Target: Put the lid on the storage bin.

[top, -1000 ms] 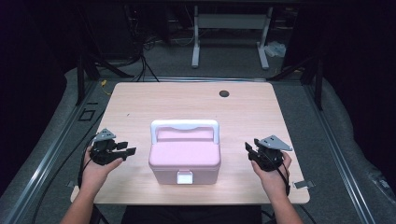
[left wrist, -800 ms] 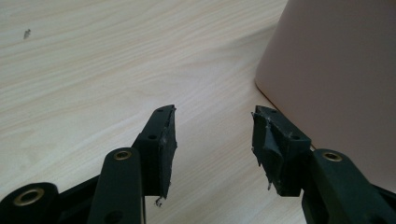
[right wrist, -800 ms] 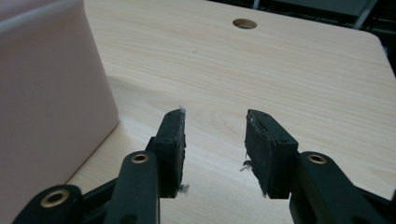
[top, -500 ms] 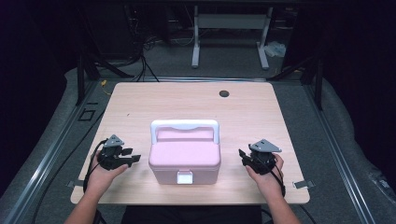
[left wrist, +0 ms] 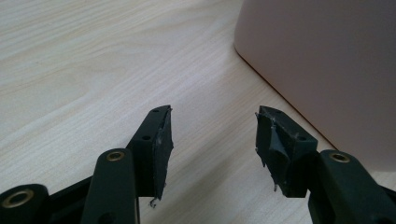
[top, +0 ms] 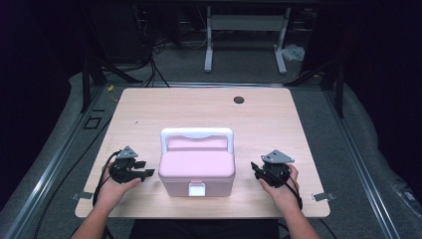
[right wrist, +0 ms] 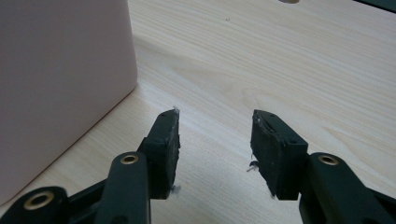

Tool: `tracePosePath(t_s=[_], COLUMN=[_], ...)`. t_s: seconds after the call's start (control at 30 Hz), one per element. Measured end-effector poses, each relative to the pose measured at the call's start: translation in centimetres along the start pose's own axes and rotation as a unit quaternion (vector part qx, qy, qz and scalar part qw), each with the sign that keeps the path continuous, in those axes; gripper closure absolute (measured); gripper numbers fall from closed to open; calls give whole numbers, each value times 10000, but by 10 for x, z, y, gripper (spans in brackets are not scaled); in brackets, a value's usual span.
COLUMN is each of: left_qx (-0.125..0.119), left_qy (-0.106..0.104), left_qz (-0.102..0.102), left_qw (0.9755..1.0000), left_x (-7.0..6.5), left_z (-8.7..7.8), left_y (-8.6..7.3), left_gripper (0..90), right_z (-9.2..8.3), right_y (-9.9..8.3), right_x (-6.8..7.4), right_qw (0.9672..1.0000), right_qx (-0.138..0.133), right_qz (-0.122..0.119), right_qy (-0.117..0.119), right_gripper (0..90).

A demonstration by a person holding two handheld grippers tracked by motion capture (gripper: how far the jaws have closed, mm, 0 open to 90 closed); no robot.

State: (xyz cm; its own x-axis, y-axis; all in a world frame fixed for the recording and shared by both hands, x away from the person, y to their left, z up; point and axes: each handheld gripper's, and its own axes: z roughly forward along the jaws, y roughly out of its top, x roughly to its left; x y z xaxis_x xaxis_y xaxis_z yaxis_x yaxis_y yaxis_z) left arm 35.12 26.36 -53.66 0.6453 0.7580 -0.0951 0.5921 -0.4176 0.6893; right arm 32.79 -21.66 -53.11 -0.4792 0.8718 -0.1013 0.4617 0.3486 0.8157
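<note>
A pink lidded box (top: 196, 167) with a white handle (top: 196, 133) folded back and a white front latch (top: 196, 189) stands near the front of the wooden table (top: 199, 107). My left gripper (top: 148, 168) sits low just left of the box and points at its side. It is open and its jaws have just been opening; nothing lies between its jaws (left wrist: 212, 116), and the box wall (left wrist: 327, 60) is close on the right. My right gripper (top: 255, 168) mirrors it on the box's right side. It is also open and has just been opening, with bare table between its jaws (right wrist: 215, 116) and the box (right wrist: 60, 79) to the left.
A dark round hole (top: 239, 99) sits in the table's far right part. Behind the table stands a metal frame (top: 244, 30) with cables on the grey floor. Small metal clips (top: 321, 196) stick out at the table's front corners.
Both hands have sunk toward the tabletop and drawn slightly closer to the box's sides. The box has not moved.
</note>
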Motion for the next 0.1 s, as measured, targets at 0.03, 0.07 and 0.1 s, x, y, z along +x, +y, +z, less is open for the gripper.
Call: tracePosePath(t_s=[0.03, 0.07, 0.1], left_qx=[0, -7, -16], left_qy=[11, 16, 4], left_qz=[2, -30, -51], left_qw=[10000, 10000, 10000], left_x=[0, 0, 1], left_z=[0, 0, -1], left_y=[0, 0, 0], left_gripper=[459, 458, 455], right_z=[0, 0, -1], right_y=[0, 0, 0], right_x=[0, 0, 0], right_qw=[10000, 10000, 10000], right_qx=[-26, -32, -47], right_qz=[-19, -29, -21], right_qy=[4, 6, -1], right_gripper=[515, 514, 507])
